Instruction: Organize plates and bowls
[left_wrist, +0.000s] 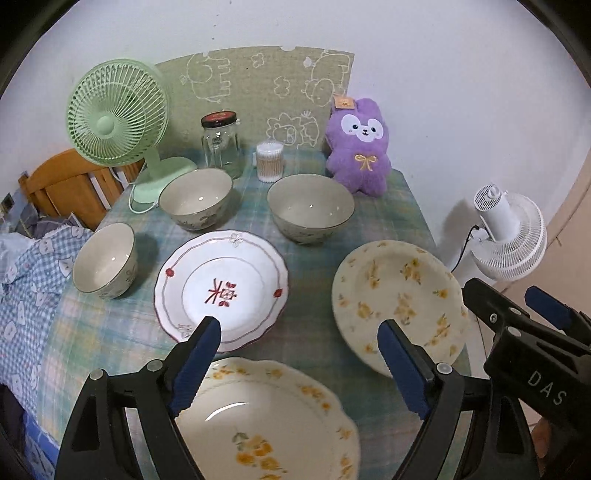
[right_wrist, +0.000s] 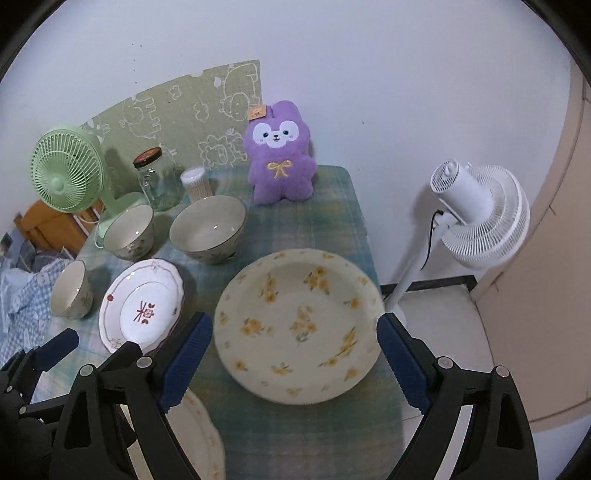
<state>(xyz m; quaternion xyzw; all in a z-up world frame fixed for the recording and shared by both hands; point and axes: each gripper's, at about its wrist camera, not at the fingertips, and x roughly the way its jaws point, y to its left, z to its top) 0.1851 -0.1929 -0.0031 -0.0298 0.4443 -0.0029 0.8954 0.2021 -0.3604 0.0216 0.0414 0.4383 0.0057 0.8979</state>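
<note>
Hand-held grippers (left_wrist: 299, 365) (right_wrist: 295, 363) agape above plaid table (right_wrist: 332, 221); white wall (right_wrist: 369, 74), perhaps plaster.

White letters "DAS" on the black body of the right gripper (left_wrist: 546, 386), a red character 梅 painted at the centre of the white plate (left_wrist: 221, 291), jar lid and plush tag print too small to read

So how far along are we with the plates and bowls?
Nothing looks stacked yet. Three bowls, including the small bowl, stand apart, and the red-patterned plate and two yellow-flower plates lie singly. Left gripper and right gripper hang open and empty. All the sorting remains.
</note>
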